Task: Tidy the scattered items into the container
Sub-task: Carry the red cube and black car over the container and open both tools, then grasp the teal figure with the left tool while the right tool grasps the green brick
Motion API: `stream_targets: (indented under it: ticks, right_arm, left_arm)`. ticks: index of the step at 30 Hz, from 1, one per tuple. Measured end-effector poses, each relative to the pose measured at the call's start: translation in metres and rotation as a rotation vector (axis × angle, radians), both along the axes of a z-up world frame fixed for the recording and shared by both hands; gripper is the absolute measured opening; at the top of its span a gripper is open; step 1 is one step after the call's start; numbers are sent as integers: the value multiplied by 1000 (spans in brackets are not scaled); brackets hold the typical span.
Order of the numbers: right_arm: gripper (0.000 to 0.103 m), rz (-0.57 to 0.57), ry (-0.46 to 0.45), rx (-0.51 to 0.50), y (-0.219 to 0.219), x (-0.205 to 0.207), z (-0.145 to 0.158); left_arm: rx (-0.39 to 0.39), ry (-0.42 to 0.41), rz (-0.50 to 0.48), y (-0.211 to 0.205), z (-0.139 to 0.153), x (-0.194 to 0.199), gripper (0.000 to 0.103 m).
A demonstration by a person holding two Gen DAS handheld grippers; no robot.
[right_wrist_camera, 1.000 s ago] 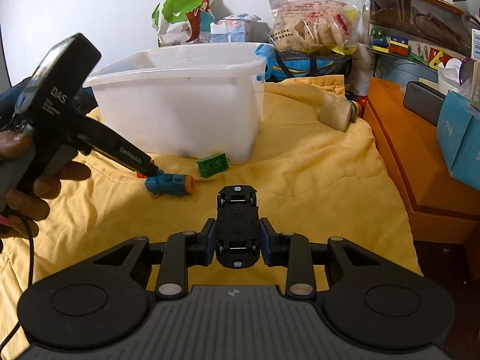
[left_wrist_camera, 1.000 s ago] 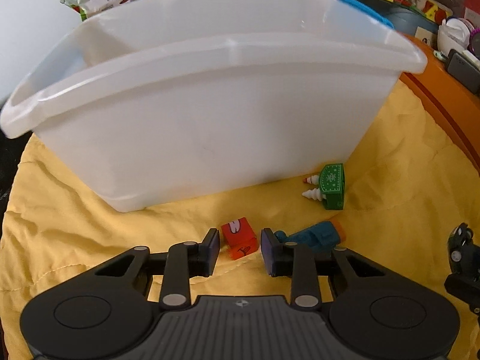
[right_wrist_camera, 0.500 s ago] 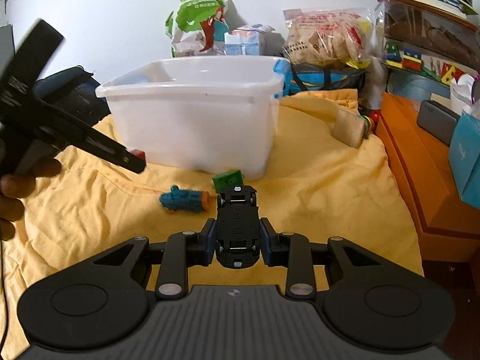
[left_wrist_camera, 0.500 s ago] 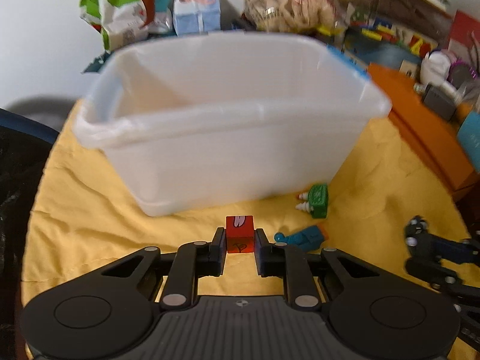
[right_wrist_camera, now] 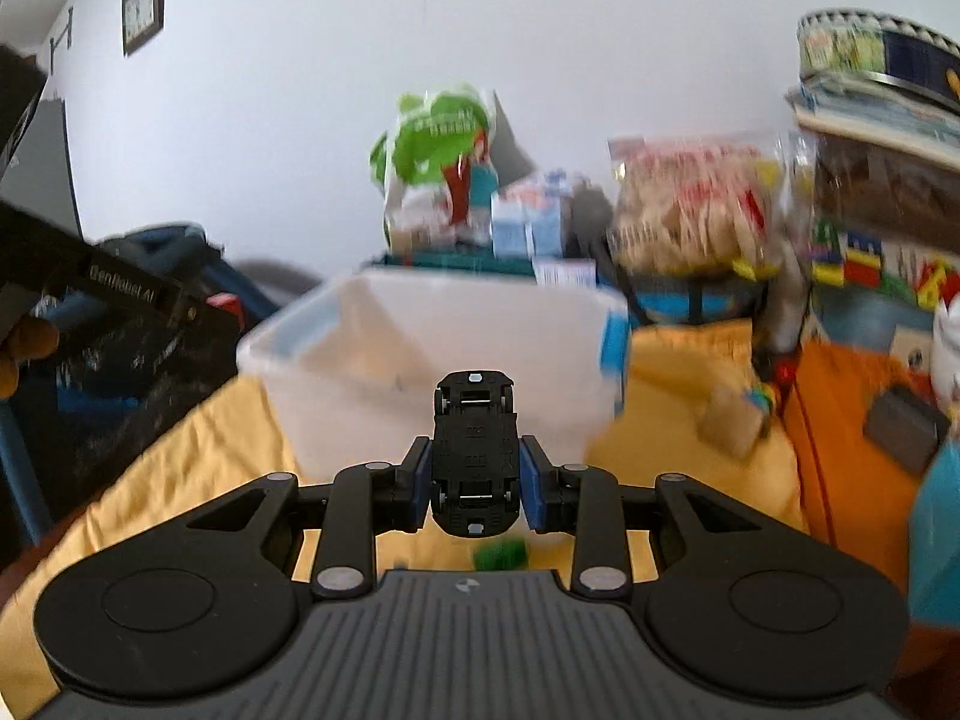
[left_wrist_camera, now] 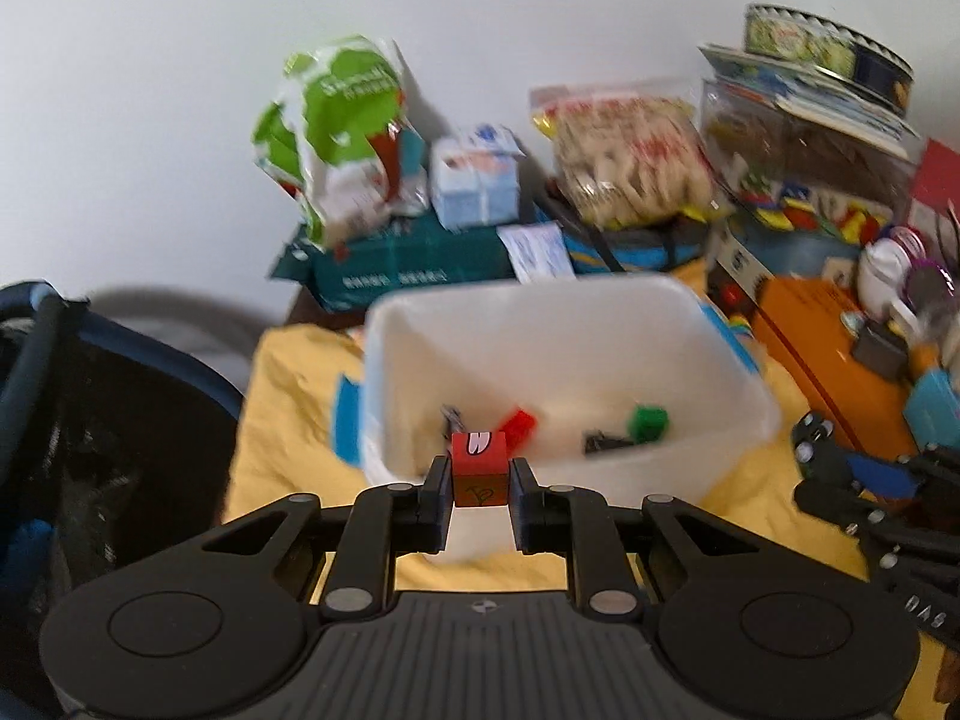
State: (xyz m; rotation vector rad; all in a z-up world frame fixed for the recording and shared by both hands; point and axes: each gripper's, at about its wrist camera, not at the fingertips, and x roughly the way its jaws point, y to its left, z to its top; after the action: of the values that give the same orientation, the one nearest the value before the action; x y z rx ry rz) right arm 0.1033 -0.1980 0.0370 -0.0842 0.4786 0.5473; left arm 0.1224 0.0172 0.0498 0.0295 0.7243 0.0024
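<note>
My left gripper [left_wrist_camera: 480, 483] is shut on a red block [left_wrist_camera: 479, 467] and holds it above the near rim of the white plastic bin [left_wrist_camera: 744, 420]. Inside the bin lie a red brick [left_wrist_camera: 519, 423], a green block [left_wrist_camera: 647, 422] and a dark item [left_wrist_camera: 603, 441]. My right gripper [right_wrist_camera: 475, 480] is shut on a black toy car [right_wrist_camera: 475, 456], underside up, in front of the bin [right_wrist_camera: 432, 354]. The right gripper with the car also shows at the right edge of the left wrist view [left_wrist_camera: 840, 468]. A green toy [right_wrist_camera: 501, 555] lies on the cloth below my right gripper.
A yellow cloth [left_wrist_camera: 288, 396] covers the surface. Snack bags and boxes [left_wrist_camera: 336, 138] stand behind the bin. An orange cabinet [right_wrist_camera: 840, 420] is on the right, a dark blue bag [left_wrist_camera: 90, 420] on the left. A wooden piece [right_wrist_camera: 729, 426] lies right of the bin.
My left gripper closed on the red block and lifted it from the cloth up over the bin. My right gripper rose with the car and came closer to the bin.
</note>
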Motion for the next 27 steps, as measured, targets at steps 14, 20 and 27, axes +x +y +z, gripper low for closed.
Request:
stream_targets:
  ticks: [14, 20, 27]
  right_arm:
    - [33, 57, 35, -68, 53, 88, 33]
    - [80, 49, 71, -109, 62, 104, 28]
    - [80, 40, 37, -62, 42, 91, 32]
  left_arm:
    - [35, 20, 35, 5, 17, 78, 25]
    - [35, 77, 60, 8, 1, 92, 58]
    - [10, 91, 62, 17, -8, 79, 62]
